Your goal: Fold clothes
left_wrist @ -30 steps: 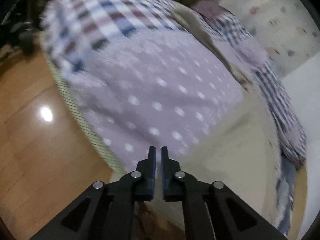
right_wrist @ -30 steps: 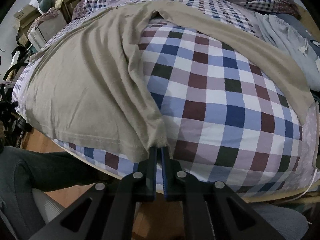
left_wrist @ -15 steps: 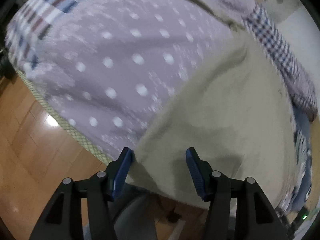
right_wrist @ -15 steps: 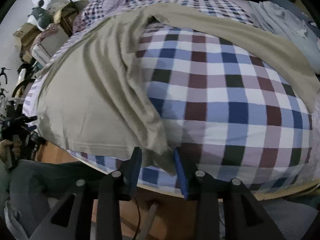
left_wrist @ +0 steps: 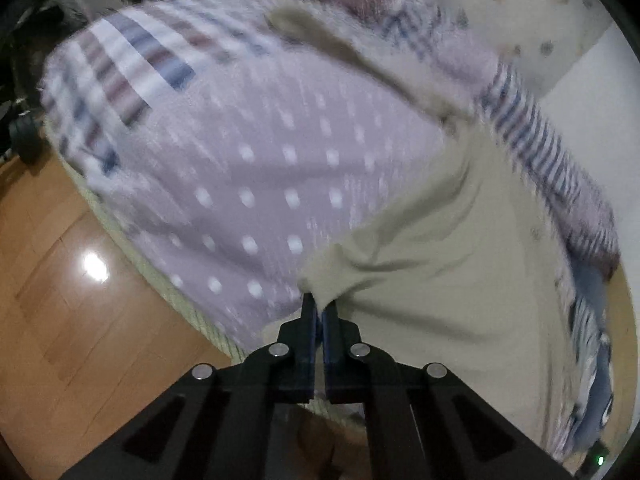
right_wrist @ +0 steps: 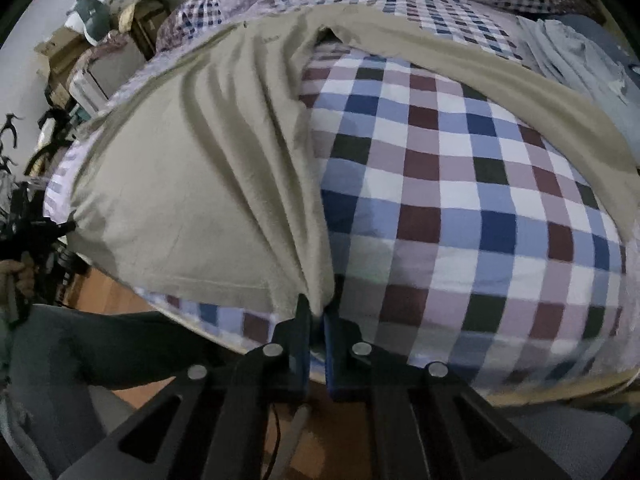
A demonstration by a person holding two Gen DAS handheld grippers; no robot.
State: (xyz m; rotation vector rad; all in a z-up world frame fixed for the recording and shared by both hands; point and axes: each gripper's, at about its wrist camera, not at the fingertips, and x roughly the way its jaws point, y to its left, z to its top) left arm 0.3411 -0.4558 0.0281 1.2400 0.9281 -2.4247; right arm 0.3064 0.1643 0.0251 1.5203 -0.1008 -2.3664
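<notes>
I have the beige garment [right_wrist: 192, 200] spread on the bed, over the checked quilt [right_wrist: 460, 208]. My left gripper [left_wrist: 319, 312] has its fingers pinched on one hem corner beside the dotted lilac cover [left_wrist: 280, 168]; my right gripper [right_wrist: 316, 314] clamps another corner. A light grey garment [right_wrist: 568, 52] lies further back, with cluttered boxes [right_wrist: 52, 56] beyond the bed.

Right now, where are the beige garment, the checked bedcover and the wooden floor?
beige garment [right_wrist: 192, 208]: right wrist view, on its broad flat panel.
checked bedcover [right_wrist: 460, 208]: right wrist view, on its bare middle.
wooden floor [left_wrist: 72, 320]: left wrist view, on bare boards near the glare.
</notes>
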